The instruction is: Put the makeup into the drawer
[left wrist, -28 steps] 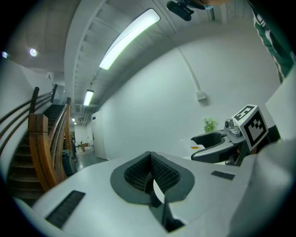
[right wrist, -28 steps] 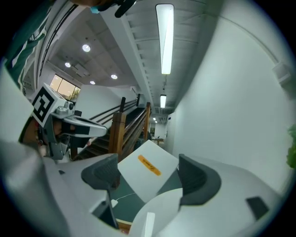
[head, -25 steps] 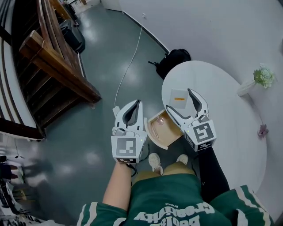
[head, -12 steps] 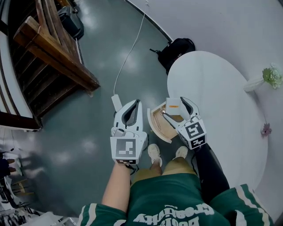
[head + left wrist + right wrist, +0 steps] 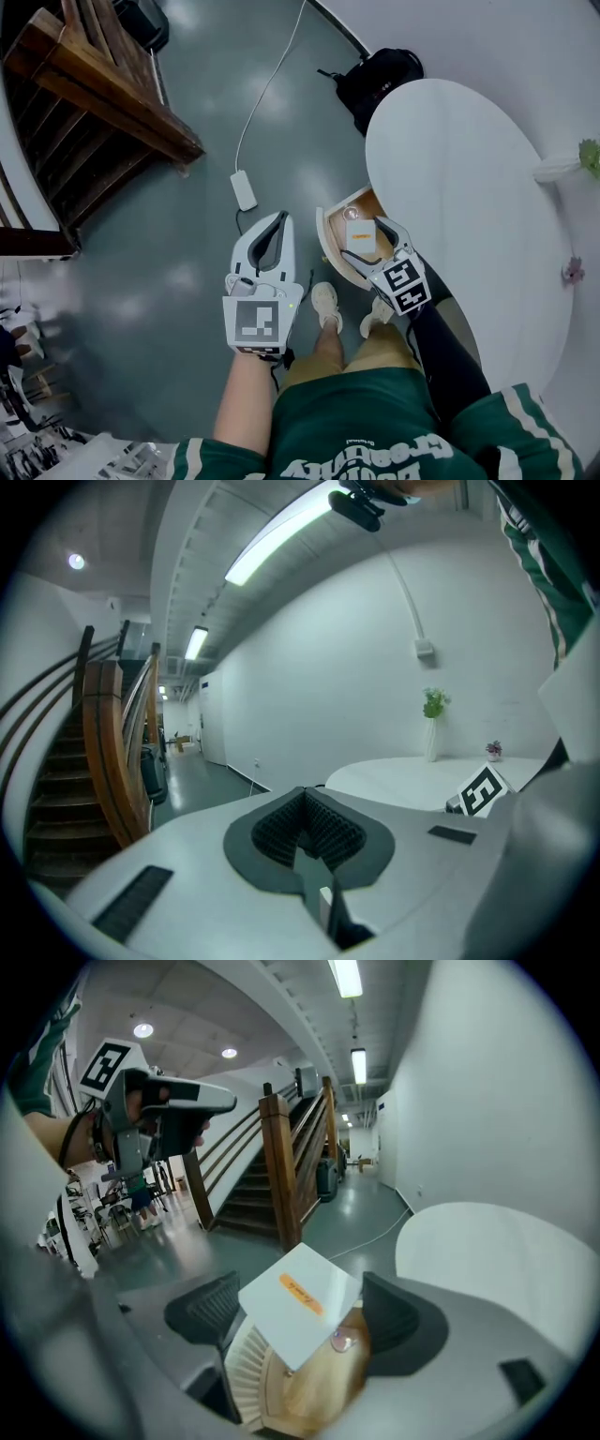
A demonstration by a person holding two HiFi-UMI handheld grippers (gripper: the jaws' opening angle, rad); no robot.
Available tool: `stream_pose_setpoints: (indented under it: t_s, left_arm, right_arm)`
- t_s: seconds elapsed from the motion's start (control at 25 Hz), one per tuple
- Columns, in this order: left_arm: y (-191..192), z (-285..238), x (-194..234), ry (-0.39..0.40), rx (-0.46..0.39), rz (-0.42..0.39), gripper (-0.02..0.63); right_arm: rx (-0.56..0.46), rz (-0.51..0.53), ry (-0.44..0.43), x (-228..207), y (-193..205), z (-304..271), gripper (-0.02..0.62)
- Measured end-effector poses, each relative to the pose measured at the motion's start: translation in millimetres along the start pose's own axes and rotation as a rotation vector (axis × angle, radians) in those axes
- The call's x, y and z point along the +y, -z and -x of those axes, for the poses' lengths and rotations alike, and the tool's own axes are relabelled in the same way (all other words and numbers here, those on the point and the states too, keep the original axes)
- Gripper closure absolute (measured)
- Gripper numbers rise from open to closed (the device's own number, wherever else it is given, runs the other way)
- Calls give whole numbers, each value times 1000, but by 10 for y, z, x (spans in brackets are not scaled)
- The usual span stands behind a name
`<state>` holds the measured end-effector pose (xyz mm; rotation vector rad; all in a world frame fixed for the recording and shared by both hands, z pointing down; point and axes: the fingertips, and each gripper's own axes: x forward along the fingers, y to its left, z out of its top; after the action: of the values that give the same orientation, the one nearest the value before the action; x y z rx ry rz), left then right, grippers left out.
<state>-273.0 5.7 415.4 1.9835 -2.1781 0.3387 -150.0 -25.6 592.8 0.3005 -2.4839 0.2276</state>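
1 box (image 5: 298, 1305) in r gripper (image 5: 362, 238); l gripper (image 5: 278, 219) shut

White round table (image 5: 469, 178). Against its left edge, drawer (image 5: 330, 246): pale tan wood, cream rim, with a small pinkish round item (image 5: 352, 214) inside. Makeup box (image 5: 359, 234): white, orange stripe. Left gripper (image 5: 279, 217) and right gripper (image 5: 364, 240): off-white shells, black ribbed pads, black-and-white square markers on the cubes. Bag (image 5: 380, 75) above the table: black. Floor (image 5: 169, 272) left of the table: glossy grey-green. Cable (image 5: 272, 89) and adapter (image 5: 243, 190): white. Staircase (image 5: 103, 103) far left of the table: brown wood. Sweatshirt (image 5: 366, 422): dark green, white stripes and lettering. Right sleeve (image 5: 441, 347): black. Shoes (image 5: 325, 305): white.
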Motion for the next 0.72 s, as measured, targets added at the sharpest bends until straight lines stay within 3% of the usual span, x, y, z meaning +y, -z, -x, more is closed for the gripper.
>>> stream_pose_setpoints:
  t_s: [0.4, 0.72]
  left_arm:
    - [166, -34, 115, 17, 5, 47, 606]
    - [469, -114, 147, 16, 55, 77, 606]
  right_arm:
    - [176, -65, -22, -66, 814, -397, 173]
    - [308, -41, -41, -235, 1363, -744, 174]
